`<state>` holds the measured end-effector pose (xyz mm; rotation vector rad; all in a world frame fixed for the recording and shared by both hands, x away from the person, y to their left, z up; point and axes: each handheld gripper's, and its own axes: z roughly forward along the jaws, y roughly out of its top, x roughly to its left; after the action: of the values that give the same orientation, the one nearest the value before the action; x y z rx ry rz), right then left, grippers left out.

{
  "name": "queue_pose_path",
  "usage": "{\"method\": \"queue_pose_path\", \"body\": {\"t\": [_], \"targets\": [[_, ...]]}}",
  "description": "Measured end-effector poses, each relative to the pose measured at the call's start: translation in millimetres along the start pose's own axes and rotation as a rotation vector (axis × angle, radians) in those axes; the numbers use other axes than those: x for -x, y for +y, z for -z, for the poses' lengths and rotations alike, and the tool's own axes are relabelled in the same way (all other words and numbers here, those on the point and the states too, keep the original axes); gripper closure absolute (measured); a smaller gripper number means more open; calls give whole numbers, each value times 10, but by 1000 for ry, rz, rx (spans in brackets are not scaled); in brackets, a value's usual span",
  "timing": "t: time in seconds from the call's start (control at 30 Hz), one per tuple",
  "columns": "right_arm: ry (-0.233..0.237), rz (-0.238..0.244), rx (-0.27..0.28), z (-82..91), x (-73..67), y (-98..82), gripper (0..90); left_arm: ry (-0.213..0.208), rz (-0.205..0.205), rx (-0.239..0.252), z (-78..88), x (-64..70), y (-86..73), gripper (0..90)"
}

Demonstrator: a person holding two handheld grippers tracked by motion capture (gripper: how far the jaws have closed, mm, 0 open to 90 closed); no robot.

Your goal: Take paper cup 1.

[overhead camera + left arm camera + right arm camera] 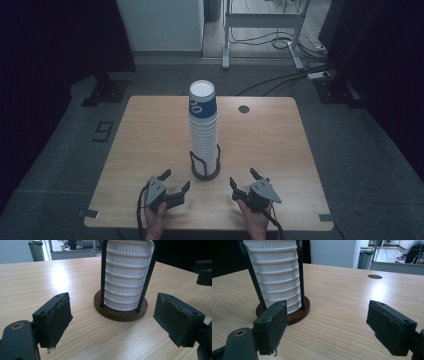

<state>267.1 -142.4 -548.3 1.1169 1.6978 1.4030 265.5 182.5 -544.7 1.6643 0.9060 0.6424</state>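
- Resting at the lower left of the high view, the left tongs [176,182] are sitting released on the counter [150,135], jaws spread wide and grasping nothing.
- Looking along the left gripper view, its two black pads are framing the foot of the cup stack [127,275] from a short way off, touching neither the cups nor the holder [120,312].
- Standing at the centre of the high view, the cup stack [203,130] is rising tall from a round dark holder [205,172] with thin black uprights; the top cup is showing a blue band.
- Sitting at the lower right of the high view, the right tongs [243,178] are likewise released, jaws apart and empty, just beside the holder.
- Showing in the right gripper view, the holder's base [297,313] is lying at the left, near the left pad, with bare counter ahead.
- Judging the step: both tongs seem to be waiting at the start, with the approach to the stack not yet made.
- Judging the next move: one pair is probably needing to rise to the top cup and close on its rim, while the other is steadying the stack lower down, lest it tip.
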Motion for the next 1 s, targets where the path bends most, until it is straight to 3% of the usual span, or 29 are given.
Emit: {"method": "queue_pose_path", "body": {"t": [0.2,0.27,0.4,0.67,0.87,1.0], "targets": [[10,6,26,34,-1,109,195,0,0,1,4,-2,0,141],[29,0,33,42,13,166,211,-18,6,5,7,-14,-2,141],[62,9,45,41,12,257,257,-14,14,0,0,-17,1,141],[108,9,89,45,-45,415,259,-19,3,-5,-6,-10,4,141],[142,18,78,34,-52,538,264,-19,4,-1,-5,-7,2,141],[175,3,102,43,-58,691,231,-19,3,0,-3,-6,1,141]]}}
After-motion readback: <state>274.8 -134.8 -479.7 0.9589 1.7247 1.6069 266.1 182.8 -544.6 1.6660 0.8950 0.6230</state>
